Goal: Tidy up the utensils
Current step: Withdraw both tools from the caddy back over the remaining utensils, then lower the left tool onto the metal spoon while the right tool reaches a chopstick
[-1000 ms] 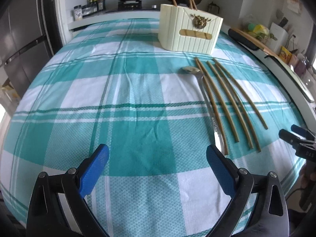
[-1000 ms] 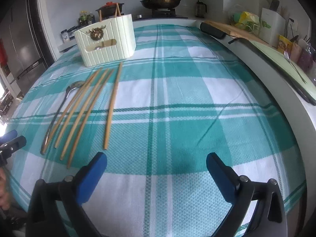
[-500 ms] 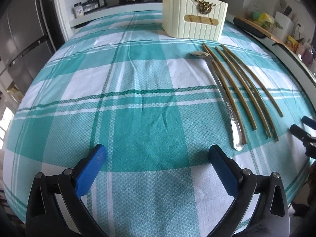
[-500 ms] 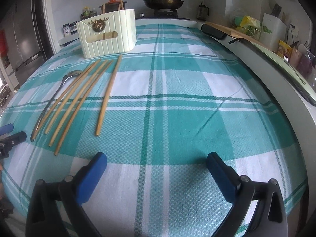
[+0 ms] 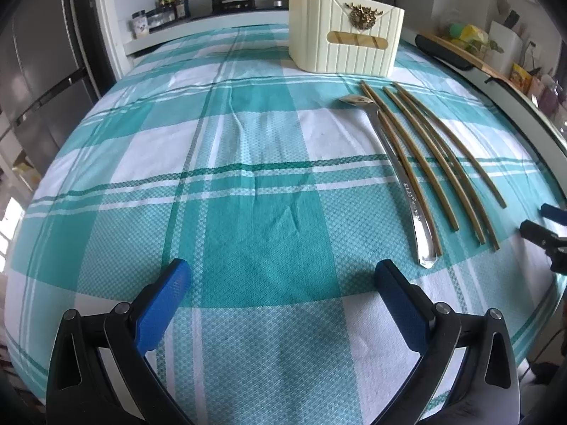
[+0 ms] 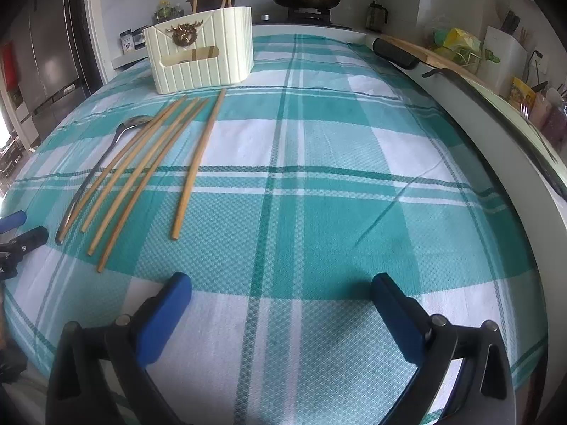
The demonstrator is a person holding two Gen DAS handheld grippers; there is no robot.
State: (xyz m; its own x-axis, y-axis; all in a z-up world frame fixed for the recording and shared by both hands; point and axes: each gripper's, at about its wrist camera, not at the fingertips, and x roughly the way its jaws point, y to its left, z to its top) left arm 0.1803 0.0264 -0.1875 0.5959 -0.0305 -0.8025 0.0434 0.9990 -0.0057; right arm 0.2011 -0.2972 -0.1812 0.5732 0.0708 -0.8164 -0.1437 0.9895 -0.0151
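Surface: table under a teal-and-white plaid woven tablecloth [image 5: 248, 184], lightly creased.

Item 1: cream ribbed plastic utensil holder [image 5: 345, 35] with a brass emblem and a slot window, standing upright near the far edge of the cloth; two wooden stick ends rise from its top.

Item 2: long stainless-steel spoon [image 5: 407, 184], lying flat, bowl toward the holder, handle toward the near edge.

Item 3: four tan bamboo chopsticks [image 5: 439, 163], lying flat just beside the spoon in a loose fan, tips toward the holder. The nearest one crosses over the spoon's handle; the outermost lies somewhat apart from the rest.

Item 4: my left gripper [image 5: 280, 283], blue-padded jaws spread wide, nothing between them, over the near edge of the cloth, beside the spoon's handle end.

Item 5: my right gripper [image 6: 280, 294], jaws likewise wide apart and empty, over the near edge, the chopstick ends off to its left.
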